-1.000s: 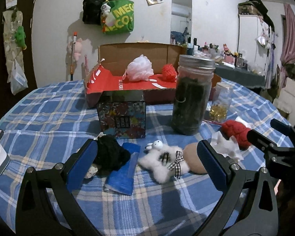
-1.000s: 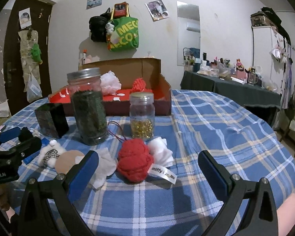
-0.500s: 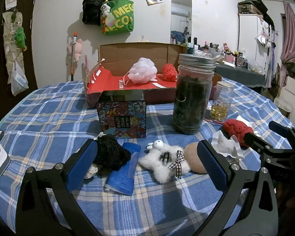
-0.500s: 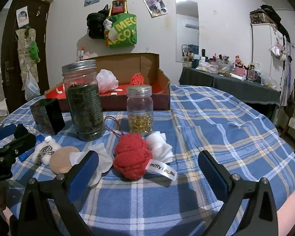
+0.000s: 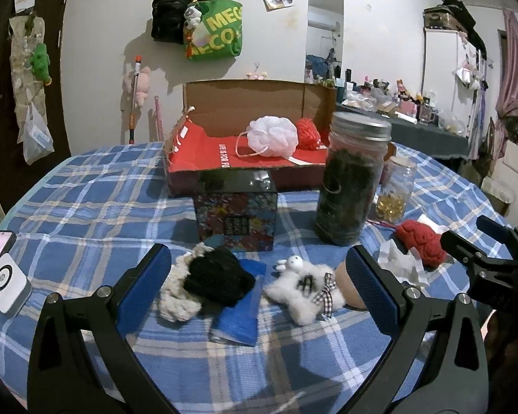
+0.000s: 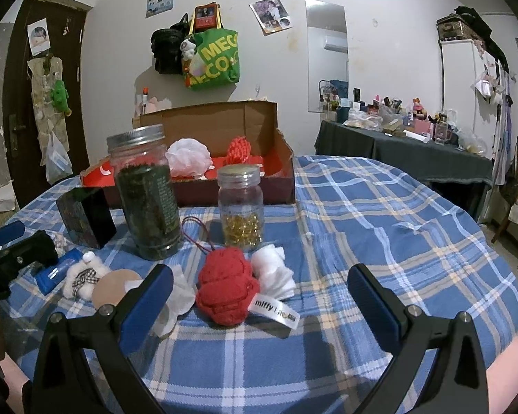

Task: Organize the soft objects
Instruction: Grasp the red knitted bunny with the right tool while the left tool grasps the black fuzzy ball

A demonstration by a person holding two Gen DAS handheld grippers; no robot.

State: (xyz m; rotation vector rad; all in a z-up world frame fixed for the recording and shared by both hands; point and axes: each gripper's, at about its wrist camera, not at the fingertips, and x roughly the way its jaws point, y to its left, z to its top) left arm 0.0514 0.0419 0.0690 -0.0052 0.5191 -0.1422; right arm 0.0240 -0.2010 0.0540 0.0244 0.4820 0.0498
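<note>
Both grippers spread wide, holding nothing: left gripper (image 5: 259,289) hovers over the black knitted bundle (image 5: 218,277) lying on a cream knitted piece (image 5: 176,302) and a blue flat pouch (image 5: 240,307), white fluffy plush with checked bow (image 5: 305,283) just beside. Right gripper (image 6: 259,296) faces the red knitted ball with white label (image 6: 227,286), crumpled white tissue (image 6: 272,272) touching it. Open cardboard box with red lining (image 5: 203,158) sits further back and already holds a white mesh pouf (image 5: 272,136) and a red knitted item (image 5: 308,134). Risks: the left grasp likely drags the stacked pieces together; the red ball's cord runs toward the tall dark-filled glass jar (image 6: 145,189) and small glass jar of yellow capsules (image 6: 240,207), so a lift could snag and tip one.
</note>
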